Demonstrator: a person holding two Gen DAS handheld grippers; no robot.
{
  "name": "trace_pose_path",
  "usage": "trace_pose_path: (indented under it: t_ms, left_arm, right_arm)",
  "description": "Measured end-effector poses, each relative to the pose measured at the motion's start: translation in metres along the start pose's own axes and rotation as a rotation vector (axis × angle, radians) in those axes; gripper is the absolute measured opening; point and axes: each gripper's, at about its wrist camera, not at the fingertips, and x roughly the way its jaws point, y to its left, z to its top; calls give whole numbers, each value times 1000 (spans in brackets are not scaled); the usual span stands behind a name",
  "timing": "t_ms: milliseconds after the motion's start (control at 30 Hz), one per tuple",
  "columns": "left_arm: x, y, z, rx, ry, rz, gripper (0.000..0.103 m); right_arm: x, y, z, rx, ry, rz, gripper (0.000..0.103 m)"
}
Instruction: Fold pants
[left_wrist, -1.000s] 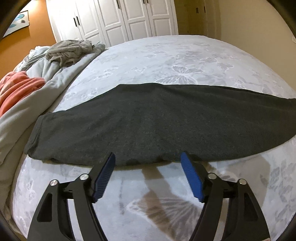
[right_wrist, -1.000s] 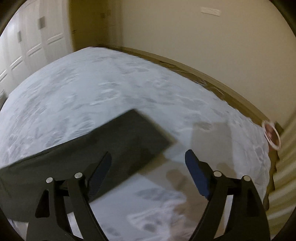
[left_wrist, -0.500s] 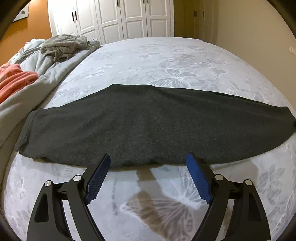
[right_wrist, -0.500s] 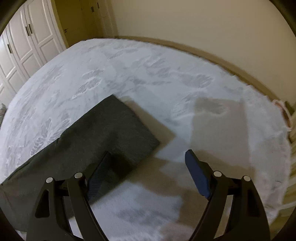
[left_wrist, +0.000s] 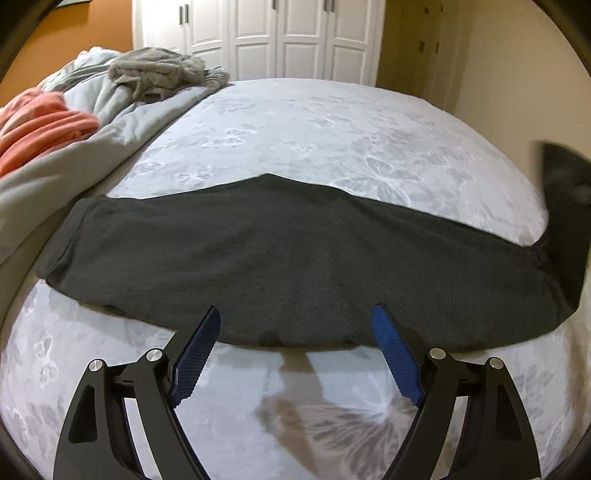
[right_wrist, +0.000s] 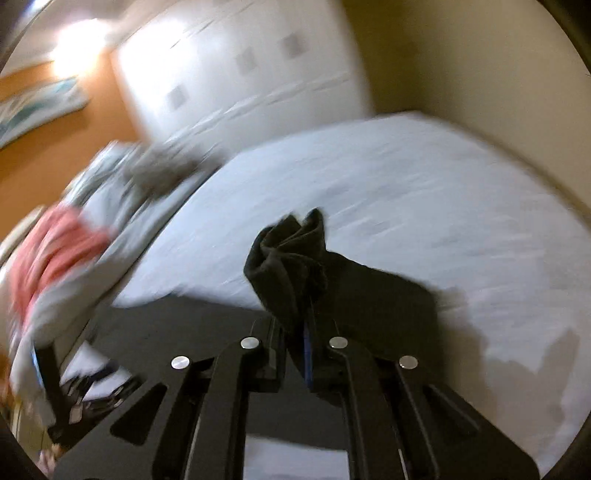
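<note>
One pair of dark grey pants (left_wrist: 295, 251) lies across the bed (left_wrist: 332, 122), folded lengthwise into one long band. Its waist end is on the side of the bed where the bedding is piled, and its other end is lifted off the bed and stands up in the air at the far right of the left wrist view.

Two grippers are in view. The left gripper (left_wrist: 295, 350) hangs just in front of the near edge of the pants, about at the middle of their length; its two blue pads (left_wrist: 395, 354) are spread wide apart and hold nothing. The right gripper (right_wrist: 295, 332) has its jaws pressed together on the leg end of the pants (right_wrist: 291, 266), and the cloth is bunched up above the fingers. The right wrist view is blurred.

On the bed beside the waist end I count three heaps of cloth: one pale grey blanket (left_wrist: 122, 122), one grey garment (left_wrist: 159, 70) on top of it, and one orange-pink cloth (left_wrist: 40, 125). Behind the bed stands one white wardrobe (left_wrist: 258, 33) with several doors.
</note>
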Motion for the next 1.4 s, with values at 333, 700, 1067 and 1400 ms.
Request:
trace_pose_path:
  t_ms: [333,700,1067,1400]
  left_arm:
    - [2,19,5,-42,35,33,81]
    - [-6,14,5,4,2,50,81]
    - [-7,25,11,-49,5,31,81]
    - [-1,46,9,-194,39,-128,81]
  right_arm:
    - [36,2,-31,11,83,-109,6]
    - [72,84,-9,-109,158,23,23]
    - [-11,-63,-20,32,102,-335,83]
    - [47,-113,-54,319,235,-96,81]
